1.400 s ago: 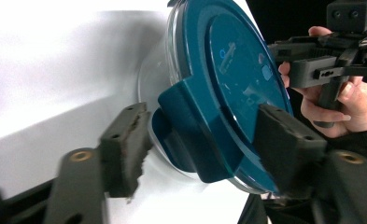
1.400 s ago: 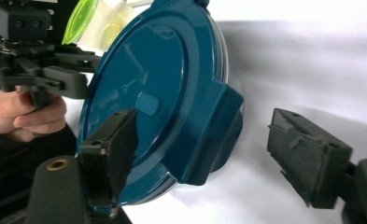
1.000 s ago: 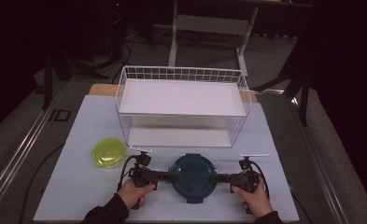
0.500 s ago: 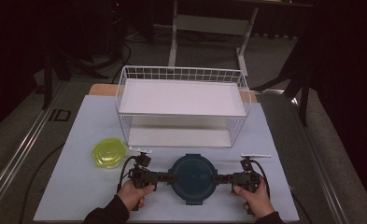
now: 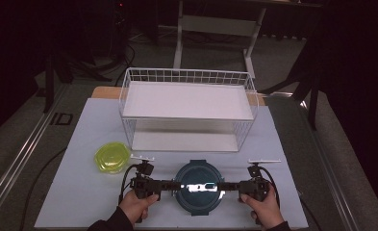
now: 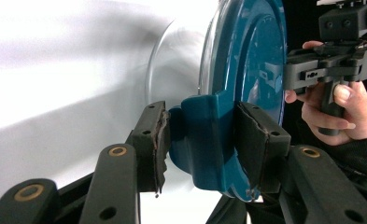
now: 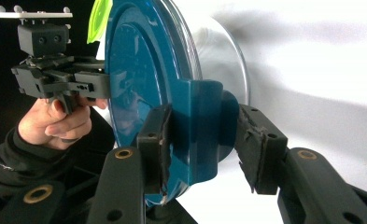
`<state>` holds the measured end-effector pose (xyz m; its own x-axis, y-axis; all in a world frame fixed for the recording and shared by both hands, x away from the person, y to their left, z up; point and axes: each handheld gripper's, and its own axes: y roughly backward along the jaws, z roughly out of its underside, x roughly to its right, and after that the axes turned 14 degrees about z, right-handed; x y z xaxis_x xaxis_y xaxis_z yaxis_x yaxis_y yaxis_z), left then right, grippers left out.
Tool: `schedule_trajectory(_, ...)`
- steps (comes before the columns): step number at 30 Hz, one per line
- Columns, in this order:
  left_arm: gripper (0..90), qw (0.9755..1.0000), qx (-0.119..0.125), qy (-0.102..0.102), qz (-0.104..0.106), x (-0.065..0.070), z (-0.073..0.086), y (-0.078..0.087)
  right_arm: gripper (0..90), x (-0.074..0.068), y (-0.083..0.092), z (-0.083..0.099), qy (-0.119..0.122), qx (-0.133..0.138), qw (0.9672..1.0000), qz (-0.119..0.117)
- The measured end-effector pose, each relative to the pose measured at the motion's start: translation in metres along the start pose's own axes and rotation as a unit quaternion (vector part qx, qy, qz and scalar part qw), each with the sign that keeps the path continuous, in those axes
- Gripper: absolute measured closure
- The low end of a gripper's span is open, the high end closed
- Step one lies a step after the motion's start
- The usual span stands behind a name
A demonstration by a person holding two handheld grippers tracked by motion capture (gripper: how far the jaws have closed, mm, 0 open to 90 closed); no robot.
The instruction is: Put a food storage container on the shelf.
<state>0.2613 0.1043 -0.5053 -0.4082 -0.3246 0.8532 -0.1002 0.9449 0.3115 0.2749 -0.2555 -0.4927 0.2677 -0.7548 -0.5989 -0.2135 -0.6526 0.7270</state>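
A round clear container with a dark teal lid (image 5: 197,186) sits at the table's front centre. My left gripper (image 5: 165,185) comes at it from the left. Its jaws have just been closing and its pads (image 6: 253,140) press on the lid's left latch tab (image 6: 204,140). From the right comes my right gripper (image 5: 230,186). Its jaws have also been closing, and its pads (image 7: 158,140) touch the right latch tab (image 7: 200,135) on both sides. Each gripper view also shows the other hand and gripper beyond the lid.
A white wire basket (image 5: 189,108) with a white shelf board stands behind the container. A yellow-green lidded container (image 5: 112,157) lies at the front left, close to my left gripper. The white table mat (image 5: 81,192) ends just in front of my hands.
Both hands stay at the container's two sides and the container has not moved. Nothing else has visibly shifted.
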Motion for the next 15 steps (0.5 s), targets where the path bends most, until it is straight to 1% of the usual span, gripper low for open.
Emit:
schedule_trajectory(1,55.4,1.0000,-0.003,-0.002,0.000,0.000,-0.001,0.000,56.6,-0.001,0.001,0.000,0.003,0.004,1.0000,0.002)
schedule_trajectory(4,55.7,1.0000,0.000,-0.003,0.002,0.003,-0.003,0.001,56.6,-0.005,0.004,-0.002,0.016,0.014,0.9997,0.010)
schedule_trajectory(6,55.8,1.0000,0.002,-0.003,0.002,0.007,-0.006,0.002,56.6,-0.007,0.007,-0.004,0.021,0.016,0.9996,0.008)
schedule_trajectory(7,55.8,1.0000,0.003,-0.007,0.004,0.009,-0.008,0.003,56.7,-0.009,0.009,-0.005,0.023,0.017,0.9995,0.009)
schedule_trajectory(8,55.8,0.9999,0.004,-0.009,0.004,0.010,-0.010,0.004,56.7,-0.010,0.012,-0.007,0.026,0.024,0.9993,0.009)
schedule_trajectory(9,55.9,0.9999,0.008,-0.009,0.006,0.013,-0.012,0.005,56.7,-0.012,0.014,-0.008,0.030,0.026,0.9992,0.010)
schedule_trajectory(11,55.9,0.9997,0.010,-0.020,0.007,0.019,-0.018,0.008,56.7,-0.016,0.019,-0.011,0.035,0.031,0.9989,0.008)
schedule_trajectory(12,55.9,0.9996,0.012,-0.023,0.008,0.022,-0.020,0.009,56.8,-0.018,0.022,-0.013,0.039,0.033,0.9987,0.008)
schedule_trajectory(13,56.0,0.9996,0.012,-0.023,0.008,0.022,-0.020,0.009,56.8,-0.020,0.025,-0.015,0.040,0.037,0.9985,0.006)
schedule_trajectory(14,56.0,0.9994,0.016,-0.029,0.008,0.028,-0.026,0.012,56.8,-0.023,0.028,-0.018,0.044,0.040,0.9982,0.004)
schedule_trajectory(15,56.0,0.9994,0.021,-0.028,0.007,0.030,-0.028,0.013,56.8,-0.025,0.030,-0.020,0.046,0.044,0.9980,0.005)
